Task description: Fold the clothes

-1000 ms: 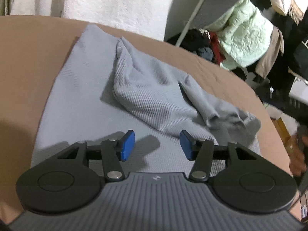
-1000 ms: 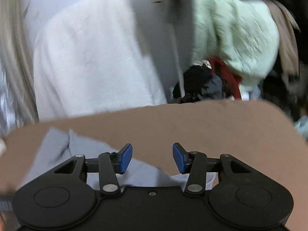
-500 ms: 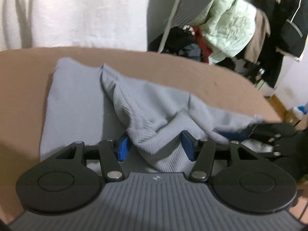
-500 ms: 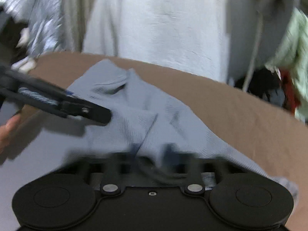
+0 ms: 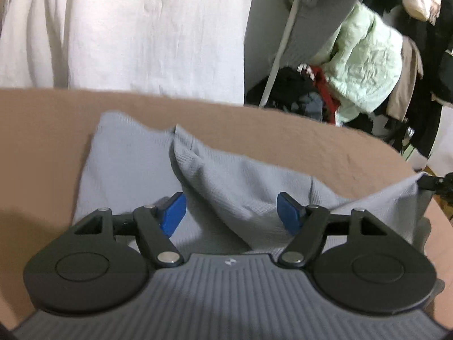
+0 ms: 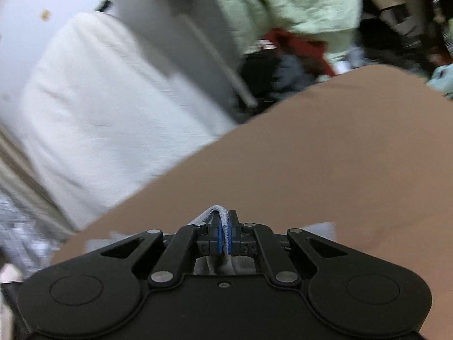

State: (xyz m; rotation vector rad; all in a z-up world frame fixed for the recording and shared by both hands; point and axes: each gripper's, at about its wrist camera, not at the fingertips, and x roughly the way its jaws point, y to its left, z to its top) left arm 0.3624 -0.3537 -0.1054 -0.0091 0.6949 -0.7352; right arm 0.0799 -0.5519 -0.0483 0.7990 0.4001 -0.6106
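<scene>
The right wrist view is motion-blurred, smearing the white cloth (image 6: 107,119) and far clothes pile (image 6: 297,56). The right gripper (image 5: 437,182) is mostly cut off at the left view's right edge. The left gripper (image 5: 231,217) body hides the grey garment's (image 5: 226,175) near edge.
</scene>
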